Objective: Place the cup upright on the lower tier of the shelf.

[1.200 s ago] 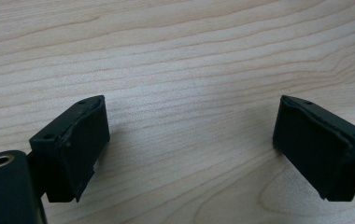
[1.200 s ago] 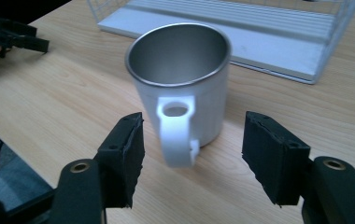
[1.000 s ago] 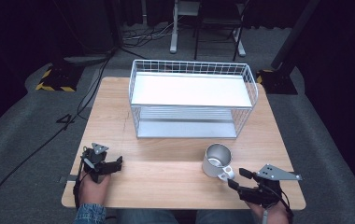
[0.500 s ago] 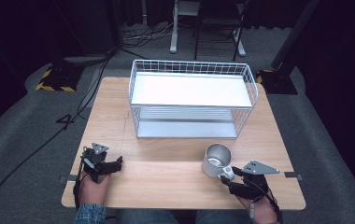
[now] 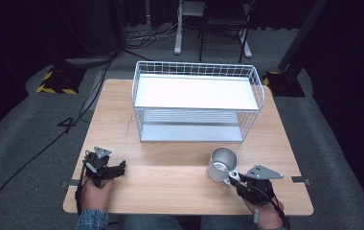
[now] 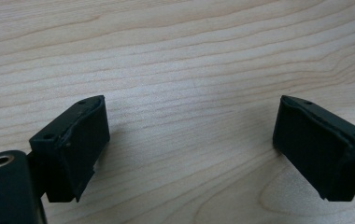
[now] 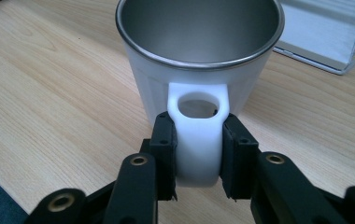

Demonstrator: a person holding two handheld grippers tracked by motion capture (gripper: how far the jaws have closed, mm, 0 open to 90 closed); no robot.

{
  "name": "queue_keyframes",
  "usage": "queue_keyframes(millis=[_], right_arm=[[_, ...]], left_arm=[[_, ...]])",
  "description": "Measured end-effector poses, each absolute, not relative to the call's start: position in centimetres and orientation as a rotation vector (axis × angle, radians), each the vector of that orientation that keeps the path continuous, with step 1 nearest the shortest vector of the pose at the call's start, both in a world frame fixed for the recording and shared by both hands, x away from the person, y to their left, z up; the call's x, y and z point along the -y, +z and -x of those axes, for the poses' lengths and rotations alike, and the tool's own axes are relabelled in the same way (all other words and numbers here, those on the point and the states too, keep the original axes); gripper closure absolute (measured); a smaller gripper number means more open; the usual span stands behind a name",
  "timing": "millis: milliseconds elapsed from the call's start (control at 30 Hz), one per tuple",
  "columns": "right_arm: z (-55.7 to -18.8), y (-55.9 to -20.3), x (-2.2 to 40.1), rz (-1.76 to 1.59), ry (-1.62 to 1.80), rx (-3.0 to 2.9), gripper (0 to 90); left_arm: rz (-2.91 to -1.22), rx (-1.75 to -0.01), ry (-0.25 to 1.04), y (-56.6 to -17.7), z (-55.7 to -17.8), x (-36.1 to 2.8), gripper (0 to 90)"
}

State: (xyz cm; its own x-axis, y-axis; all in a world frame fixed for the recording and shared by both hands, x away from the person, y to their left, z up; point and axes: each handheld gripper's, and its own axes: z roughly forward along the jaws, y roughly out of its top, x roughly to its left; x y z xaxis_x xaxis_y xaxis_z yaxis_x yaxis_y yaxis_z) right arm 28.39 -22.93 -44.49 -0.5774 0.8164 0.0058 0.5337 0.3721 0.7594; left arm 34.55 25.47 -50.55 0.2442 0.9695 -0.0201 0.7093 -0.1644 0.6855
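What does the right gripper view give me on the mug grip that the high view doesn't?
Right gripper view alone: both black pads pressed against the sides of the white handle, just below its finger hole, and the bare steel inside of the mug.

High view alone: the whole layout. The mug stands upright on the wooden table, in front of the wire basket, and the left gripper rests apart near the table's left edge.

Both: the right gripper closed on the handle, mug upright, basket behind it.
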Motion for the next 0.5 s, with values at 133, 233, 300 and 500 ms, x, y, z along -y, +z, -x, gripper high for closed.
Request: queue_keyframes(millis=[133, 233, 300, 500], right_arm=[[-28.3, -44.5, 23.02, -1.171, 1.055, -2.254, 71.0], [-28.17, -44.39, 22.94, -1.157, 1.063, -2.243, 71.2], [-28.08, -44.31, 22.86, -1.153, 1.067, -2.236, 71.2], [-28.04, -43.94, 22.93, -1.145, 1.096, -2.206, 71.3]], left_arm=[[-1.94, -1.528, 0.584, -50.57, -34.55, -25.45, 11.2], [-1.94, -1.528, 0.584, -50.56, -34.55, -25.45, 11.2], [-1.942, -1.528, 0.581, -50.56, -34.55, -25.46, 11.2], [-1.94, -1.528, 0.584, -50.56, -34.55, -25.45, 11.2]])
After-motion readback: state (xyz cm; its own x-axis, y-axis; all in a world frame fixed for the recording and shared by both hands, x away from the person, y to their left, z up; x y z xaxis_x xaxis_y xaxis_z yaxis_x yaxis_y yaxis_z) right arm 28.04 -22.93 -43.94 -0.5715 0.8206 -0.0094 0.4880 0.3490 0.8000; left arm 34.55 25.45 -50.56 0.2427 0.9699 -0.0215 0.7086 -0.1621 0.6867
